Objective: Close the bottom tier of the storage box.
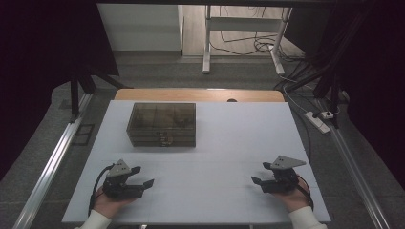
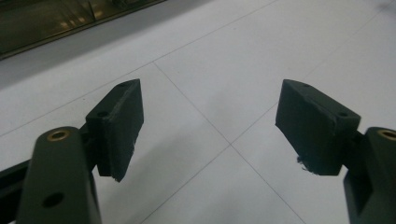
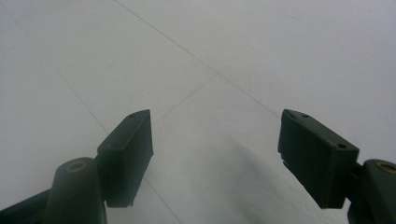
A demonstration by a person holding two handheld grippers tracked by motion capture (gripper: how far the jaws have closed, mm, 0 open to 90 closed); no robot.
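Left tool [image 1: 144,175]: jaws apart, nothing between, at 7 o'clock on the white tabletop [image 1: 224,133].
Right tool [image 1: 260,172]: jaws apart, empty, at 5 o'clock.
Translucent compartment box [image 1: 162,124]: lid closed, at 11 o'clock, well apart from both tools.
Between tools and box: bare tabletop.

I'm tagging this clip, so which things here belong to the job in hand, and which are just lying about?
Job in hand:
- box, smoky clear, lid shut, on the table's far left
- left gripper, open, holding nothing
- right gripper, open, holding nothing

Just lying about:
- power strip on the floor at right
- cables on the floor beyond the table
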